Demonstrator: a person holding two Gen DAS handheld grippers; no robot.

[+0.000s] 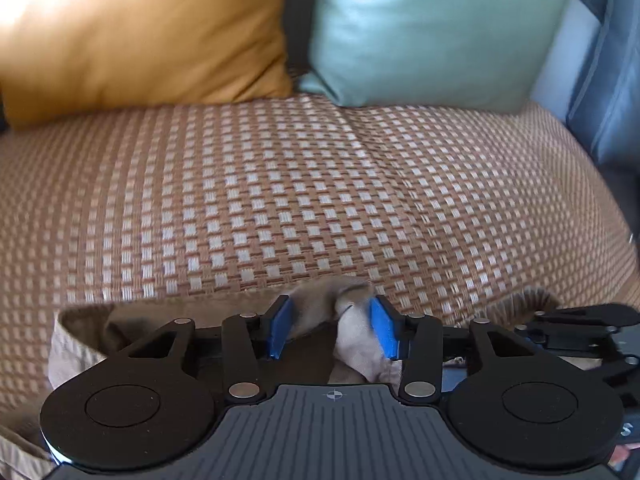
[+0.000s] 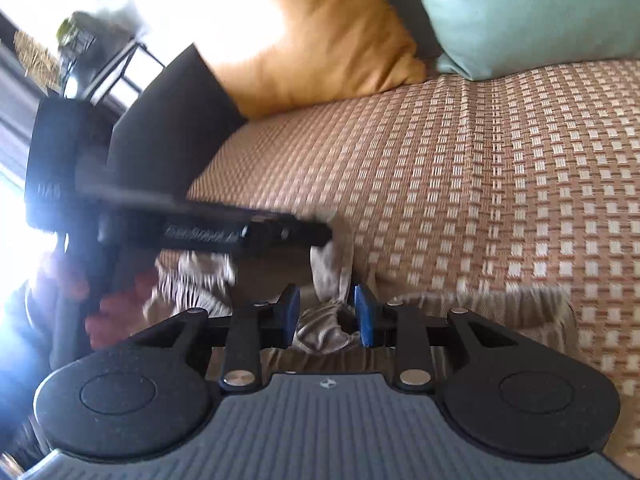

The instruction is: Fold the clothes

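- Where the woven seat cover (image 1: 280, 184) meets its front edge, a beige garment (image 1: 352, 332) lies bunched, with both grippers working at it.
- The left gripper (image 1: 331, 330) has its blue pads (image 1: 280, 330) set apart with a fold of the beige cloth lying between them; the cloth touches the right-hand pad, but the other pad seems to stand clear of it, so I cannot tell whether there is a firm clamp.
- In the right wrist view, the right gripper (image 2: 326, 314) likewise has a twisted rope of the garment (image 2: 324, 320) between its blue pads (image 2: 366, 316); the pads stand a little apart, close to the fabric, and whether they press it cannot be told.
- The left gripper (image 2: 200, 228) shows in that view as a blurred black bar crossing from the left, with its tip at the cloth just behind the right gripper's fingers.
- A hand (image 2: 108, 304) holds the left tool's grip at the lower left, partly washed out by glare.
- More of the garment spreads along the front edge of the seat, to the left and right of the fingers in both views.
- At the back edge of the seat, a mustard cushion (image 1: 140, 36) and a pale green cushion (image 1: 432, 28) lean side by side, well apart from the garment.
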